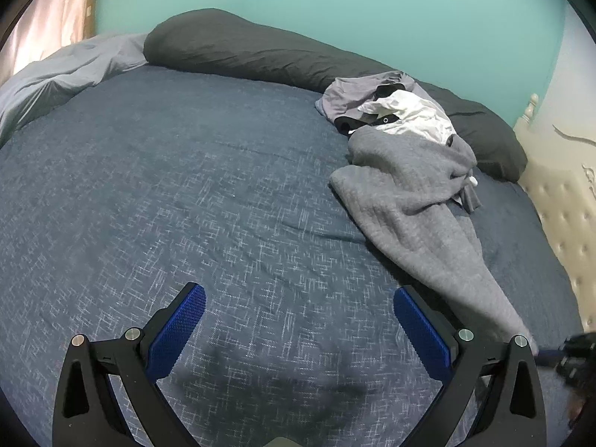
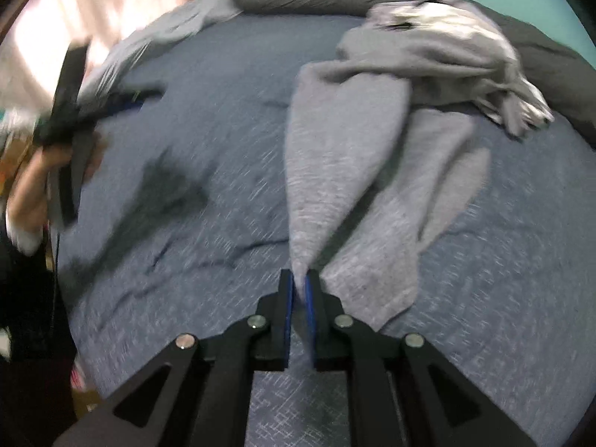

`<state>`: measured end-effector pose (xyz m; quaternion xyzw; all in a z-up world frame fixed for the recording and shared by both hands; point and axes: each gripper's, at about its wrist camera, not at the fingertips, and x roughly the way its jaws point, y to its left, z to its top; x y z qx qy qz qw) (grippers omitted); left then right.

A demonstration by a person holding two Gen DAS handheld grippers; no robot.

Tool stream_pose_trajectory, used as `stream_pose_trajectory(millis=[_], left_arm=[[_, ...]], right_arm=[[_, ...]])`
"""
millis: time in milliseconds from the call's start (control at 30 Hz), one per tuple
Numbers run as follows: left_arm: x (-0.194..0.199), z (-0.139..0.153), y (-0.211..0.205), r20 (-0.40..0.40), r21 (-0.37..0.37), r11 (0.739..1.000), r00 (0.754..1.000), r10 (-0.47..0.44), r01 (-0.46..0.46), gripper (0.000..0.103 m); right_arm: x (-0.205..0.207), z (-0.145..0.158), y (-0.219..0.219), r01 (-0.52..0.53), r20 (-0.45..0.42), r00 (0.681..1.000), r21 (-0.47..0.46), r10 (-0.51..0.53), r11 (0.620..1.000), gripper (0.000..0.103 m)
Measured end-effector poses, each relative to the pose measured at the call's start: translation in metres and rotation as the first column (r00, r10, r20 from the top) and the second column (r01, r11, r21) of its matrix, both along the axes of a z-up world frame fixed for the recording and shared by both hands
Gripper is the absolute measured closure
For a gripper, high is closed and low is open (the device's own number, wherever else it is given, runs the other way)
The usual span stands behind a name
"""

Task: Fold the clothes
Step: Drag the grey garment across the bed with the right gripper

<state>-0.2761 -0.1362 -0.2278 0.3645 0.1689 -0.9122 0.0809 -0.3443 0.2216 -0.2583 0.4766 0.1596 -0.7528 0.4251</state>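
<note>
On bed (image 2: 186, 298): R gripper (image 2: 300, 287) pinching grey sweater (image 2: 335, 156) end.

The bed's blue cover (image 1: 167, 193) was a coarse woven cloth, matt, flecked with pale threads. The grey sweater (image 1: 409, 201) looked a soft, fuzzy knit. The dark pillow (image 1: 242, 48) was smooth matt cotton. The left tongs (image 1: 300, 329) had matt black plastic arms, knurled blue rubbery pads (image 1: 178, 327) and shiny metal rivets. The headboard (image 1: 566, 216) was tufted, faintly glossy padding.
</note>
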Motion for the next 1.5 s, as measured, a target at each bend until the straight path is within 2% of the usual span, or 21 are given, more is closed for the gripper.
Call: stream_pose_trajectory(millis=[167, 267, 333, 400, 567, 700, 867, 900, 933, 1100, 1500], left_arm=[[0.000, -0.001, -0.001, 0.001, 0.004, 1.000, 1.000, 0.006, -0.006, 0.000], [-0.001, -0.003, -0.002, 0.007, 0.004, 1.000, 1.000, 0.006, -0.006, 0.000], [-0.002, -0.005, -0.003, 0.012, 0.006, 1.000, 1.000, 0.008, -0.008, 0.000], [-0.003, -0.006, -0.003, 0.015, 0.008, 1.000, 1.000, 0.008, -0.008, 0.000], [-0.004, -0.008, -0.005, 0.021, 0.003, 1.000, 1.000, 0.011, -0.011, 0.000], [-0.005, -0.012, -0.007, 0.029, 0.012, 1.000, 0.999, 0.017, -0.018, 0.000], [-0.007, -0.015, -0.006, 0.038, 0.008, 1.000, 0.999, 0.011, -0.012, 0.000], [-0.007, -0.016, -0.005, 0.040, 0.008, 1.000, 0.999, 0.010, -0.011, 0.000], [-0.008, -0.016, -0.005, 0.041, 0.008, 1.000, 0.999, 0.010, -0.010, 0.000], [-0.008, -0.018, -0.003, 0.044, 0.004, 1.000, 0.999, 0.007, -0.008, 0.000], [-0.008, -0.016, -0.003, 0.038, 0.001, 1.000, 0.999, 0.005, -0.005, 0.000]], right_arm=[[-0.025, 0.025, -0.004, 0.081, -0.067, 0.994, -0.058, -0.084, 0.995, 0.093], [-0.038, 0.023, -0.021, 0.087, -0.086, 0.992, -0.055, -0.092, 0.995, 0.091], [-0.048, 0.015, -0.039, 0.092, -0.091, 0.991, -0.026, -0.094, 0.995, 0.082], [-0.061, 0.005, -0.056, 0.108, -0.090, 0.990, -0.009, -0.108, 0.994, 0.077], [-0.092, -0.025, -0.086, 0.172, -0.098, 0.981, 0.036, -0.168, 0.984, 0.071], [-0.115, -0.038, -0.097, 0.230, -0.088, 0.970, 0.035, -0.227, 0.973, 0.055], [-0.129, -0.053, -0.111, 0.242, -0.071, 0.969, 0.064, -0.237, 0.968, 0.055], [-0.129, -0.055, -0.112, 0.240, -0.073, 0.969, 0.069, -0.235, 0.968, 0.057], [-0.129, -0.057, -0.113, 0.239, -0.074, 0.970, 0.074, -0.233, 0.968, 0.066], [-0.128, -0.062, -0.110, 0.226, -0.079, 0.972, 0.078, -0.220, 0.971, 0.095], [-0.079, -0.020, -0.073, 0.157, -0.106, 0.981, -0.070, -0.163, 0.985, 0.099]])
